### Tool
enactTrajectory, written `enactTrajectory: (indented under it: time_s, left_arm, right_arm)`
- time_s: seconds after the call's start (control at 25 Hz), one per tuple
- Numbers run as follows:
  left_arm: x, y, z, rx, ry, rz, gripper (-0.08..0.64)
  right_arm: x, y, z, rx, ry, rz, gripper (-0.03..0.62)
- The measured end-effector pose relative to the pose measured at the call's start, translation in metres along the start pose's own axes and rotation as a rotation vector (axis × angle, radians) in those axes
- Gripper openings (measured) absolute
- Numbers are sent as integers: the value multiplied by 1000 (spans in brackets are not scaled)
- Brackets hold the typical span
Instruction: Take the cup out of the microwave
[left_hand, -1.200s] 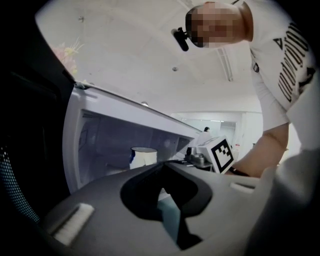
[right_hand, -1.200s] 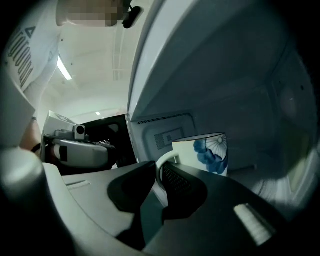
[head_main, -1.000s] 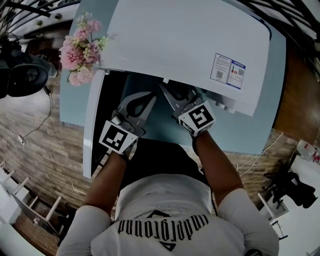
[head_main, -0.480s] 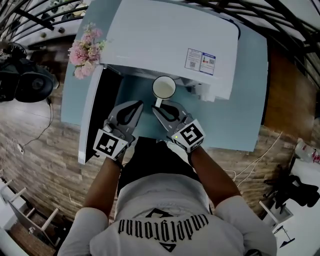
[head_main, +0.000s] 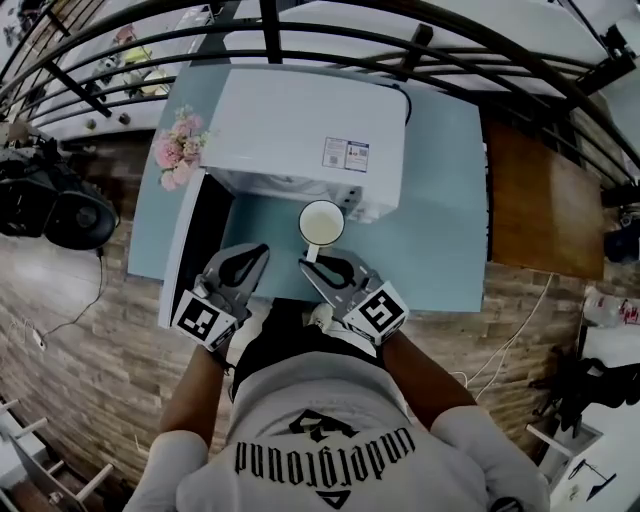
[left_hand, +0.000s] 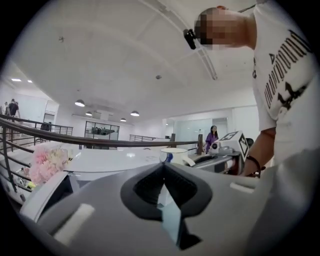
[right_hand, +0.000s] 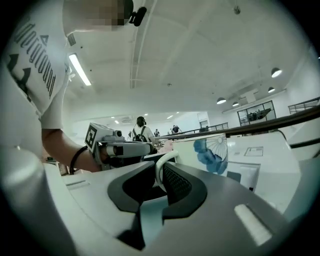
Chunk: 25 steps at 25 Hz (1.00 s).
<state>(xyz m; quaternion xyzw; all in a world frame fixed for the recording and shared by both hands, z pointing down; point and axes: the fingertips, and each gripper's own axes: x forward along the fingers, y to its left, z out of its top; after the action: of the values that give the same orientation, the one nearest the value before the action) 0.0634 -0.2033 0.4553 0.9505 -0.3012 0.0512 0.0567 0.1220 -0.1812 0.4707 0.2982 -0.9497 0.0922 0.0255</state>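
The white cup is outside the white microwave, just in front of its opening and over the blue table. My right gripper is shut on the cup's handle; a blue flower print shows on the cup in the right gripper view. My left gripper is beside it on the left, shut with nothing in it. In the left gripper view the left gripper's tips meet, and the cup shows beyond them. Whether the cup rests on the table I cannot tell.
The microwave door stands open to the left, close to my left gripper. Pink flowers sit at the microwave's left corner. A black railing runs behind the table. A wooden surface lies to the right.
My right gripper has come back out of the microwave with the cup on its jaws. Both grippers moved toward the person, and the head view pulled back.
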Motion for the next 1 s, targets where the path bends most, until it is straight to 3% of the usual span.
enactTrajectory:
  time_s: [0.4, 0.8, 1.0]
  left_arm:
    - [-12, -41, 58, 122, -30, -56, 51]
    - [-29, -41, 80, 123, -77, -7, 51]
    - [-31, -40, 105, 156, -115, -53, 51]
  right_arm:
    - [-49, 19, 85, -104, -75, -29, 51]
    - [-67, 31, 101, -113, -111, -50, 51]
    - [-66, 41, 112, -108, -141, -87, 51]
